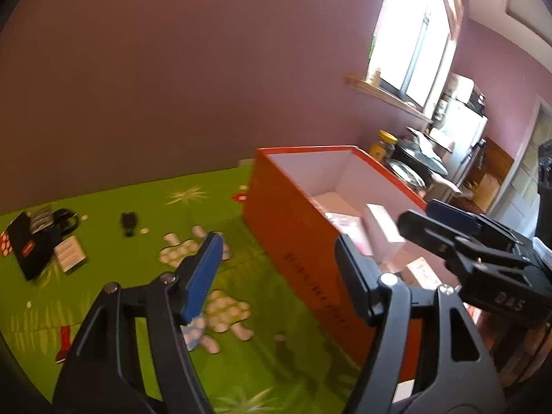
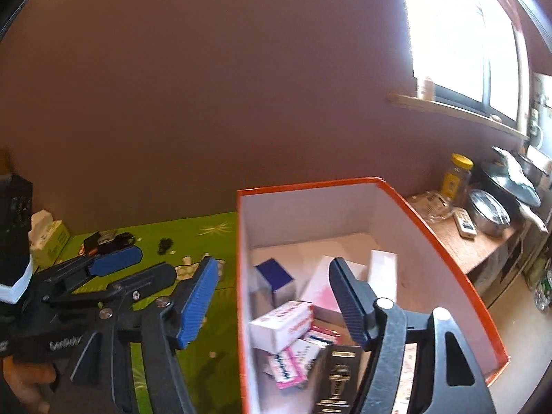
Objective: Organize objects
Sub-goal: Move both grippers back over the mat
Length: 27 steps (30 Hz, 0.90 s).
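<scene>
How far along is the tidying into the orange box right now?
Partly done. The orange box already holds several small cartons, including a white and red one and a blue-topped one. In hand: nothing; the left gripper and right gripper are both open and empty. Left: a black pouch, a small black item and a leaflet on the green cloth.

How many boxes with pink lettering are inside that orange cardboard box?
2: a white one lying atop the pile, another just beneath it, both near the orange box front; more may be hidden.
</scene>
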### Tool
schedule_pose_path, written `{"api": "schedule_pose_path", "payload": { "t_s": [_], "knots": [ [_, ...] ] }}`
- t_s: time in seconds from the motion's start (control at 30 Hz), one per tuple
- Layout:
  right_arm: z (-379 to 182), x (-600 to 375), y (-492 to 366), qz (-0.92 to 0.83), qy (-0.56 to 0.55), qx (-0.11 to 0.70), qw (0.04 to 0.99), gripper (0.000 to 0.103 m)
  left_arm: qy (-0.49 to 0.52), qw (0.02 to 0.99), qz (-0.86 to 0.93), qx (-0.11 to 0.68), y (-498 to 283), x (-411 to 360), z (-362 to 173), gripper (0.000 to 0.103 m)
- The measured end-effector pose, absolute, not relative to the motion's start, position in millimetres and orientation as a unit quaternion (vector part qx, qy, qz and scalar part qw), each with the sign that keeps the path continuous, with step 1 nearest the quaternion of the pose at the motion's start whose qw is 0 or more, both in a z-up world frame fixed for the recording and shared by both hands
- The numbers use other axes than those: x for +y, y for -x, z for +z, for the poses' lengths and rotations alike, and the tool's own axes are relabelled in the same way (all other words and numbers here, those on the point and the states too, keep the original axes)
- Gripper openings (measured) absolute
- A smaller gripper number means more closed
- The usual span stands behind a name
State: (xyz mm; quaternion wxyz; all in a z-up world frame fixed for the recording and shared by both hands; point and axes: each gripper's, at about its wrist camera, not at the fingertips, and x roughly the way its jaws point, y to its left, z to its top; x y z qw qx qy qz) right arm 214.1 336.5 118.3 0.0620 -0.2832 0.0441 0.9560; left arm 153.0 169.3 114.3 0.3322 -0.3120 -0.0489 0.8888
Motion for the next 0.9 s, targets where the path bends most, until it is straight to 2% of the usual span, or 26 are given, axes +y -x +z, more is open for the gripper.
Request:
{"api": "schedule_pose_path", "payload": {
  "t_s": [0.37, 0.9],
  "knots": [
    [111.5, 268.5, -188.3, 0.954, 0.301, 0.000, 0.003, 0.075, 0.336, 0.256, 0.898, -0.120, -118.6, 80.5, 85.1, 0.071],
    [64.8, 176.6, -118.8, 0.929, 0.357, -0.046, -0.080, 0.075, 0.362, 0.157, 0.901, -0.178, -89.3, -32.0, 45.2, 0.071]
  ]
}}
